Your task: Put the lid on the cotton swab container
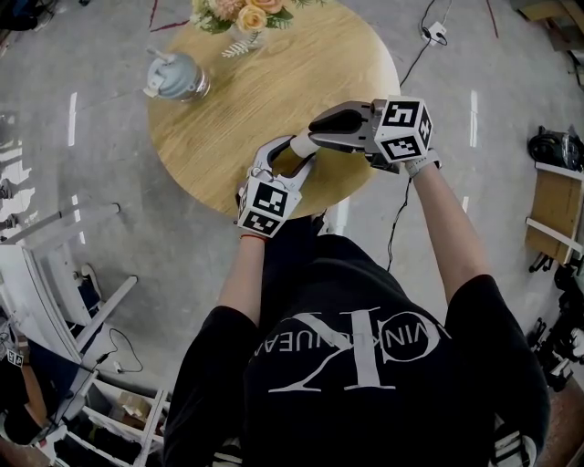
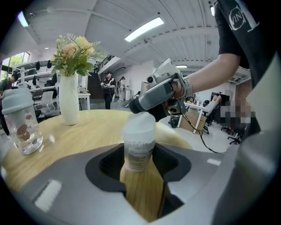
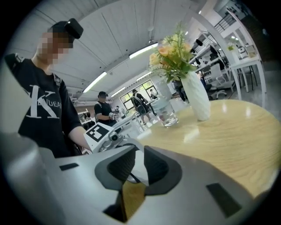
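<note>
The cotton swab container (image 2: 138, 154), a small labelled cylinder, stands upright on the round wooden table (image 1: 237, 119) near its front edge. My left gripper (image 2: 138, 163) is shut on its body from both sides. A white lid (image 2: 139, 127) sits on top of the container. My right gripper (image 3: 136, 169) reaches in from the right and is shut on that lid (image 3: 139, 171), white showing between its dark pads. In the head view the left gripper (image 1: 290, 160) and the right gripper (image 1: 307, 144) meet at the container, which they mostly hide.
A white vase of flowers (image 1: 242, 14) stands at the table's far edge, and a glass bottle with a grey lid (image 1: 175, 75) stands at the far left. The table's front edge runs just below the grippers. White furniture (image 1: 55, 274) stands on the floor at the left.
</note>
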The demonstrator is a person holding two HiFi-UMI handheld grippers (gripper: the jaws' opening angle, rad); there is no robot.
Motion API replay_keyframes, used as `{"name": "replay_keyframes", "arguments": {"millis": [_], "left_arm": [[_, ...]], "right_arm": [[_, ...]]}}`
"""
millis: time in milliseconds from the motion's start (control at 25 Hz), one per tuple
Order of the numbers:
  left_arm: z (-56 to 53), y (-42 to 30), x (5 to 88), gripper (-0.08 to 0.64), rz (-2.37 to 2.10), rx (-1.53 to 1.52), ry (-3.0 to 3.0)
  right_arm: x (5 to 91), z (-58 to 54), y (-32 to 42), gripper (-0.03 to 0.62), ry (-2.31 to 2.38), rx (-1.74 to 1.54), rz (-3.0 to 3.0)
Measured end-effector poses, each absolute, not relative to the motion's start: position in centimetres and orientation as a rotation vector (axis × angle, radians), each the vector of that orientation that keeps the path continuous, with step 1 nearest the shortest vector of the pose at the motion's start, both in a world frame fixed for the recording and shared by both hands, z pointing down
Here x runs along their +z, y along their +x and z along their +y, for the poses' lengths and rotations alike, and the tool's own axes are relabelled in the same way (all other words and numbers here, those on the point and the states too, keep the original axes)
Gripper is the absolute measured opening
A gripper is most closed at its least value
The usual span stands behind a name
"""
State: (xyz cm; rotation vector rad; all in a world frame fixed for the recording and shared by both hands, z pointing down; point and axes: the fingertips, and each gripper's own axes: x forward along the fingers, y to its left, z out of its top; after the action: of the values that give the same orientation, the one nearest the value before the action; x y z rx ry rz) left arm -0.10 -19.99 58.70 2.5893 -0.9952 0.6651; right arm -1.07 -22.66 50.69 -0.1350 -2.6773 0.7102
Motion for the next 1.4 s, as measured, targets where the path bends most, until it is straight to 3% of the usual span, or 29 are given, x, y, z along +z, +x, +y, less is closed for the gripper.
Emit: {"name": "replay_keyframes", "arguments": {"millis": [880, 1400], "left_arm": [[-20.0, -0.1, 58.7, 0.207, -1.004, 0.64, 2.562], [-19.5, -1.4, 56.7, 0.207, -1.016, 0.487, 2.539]], "right_arm": [[51.7, -20.5, -1.4, 0.034, -0.094, -0.039, -2.512], [51.8, -20.8, -1.1, 0.028, 0.009, 0.069, -2.586]]}}
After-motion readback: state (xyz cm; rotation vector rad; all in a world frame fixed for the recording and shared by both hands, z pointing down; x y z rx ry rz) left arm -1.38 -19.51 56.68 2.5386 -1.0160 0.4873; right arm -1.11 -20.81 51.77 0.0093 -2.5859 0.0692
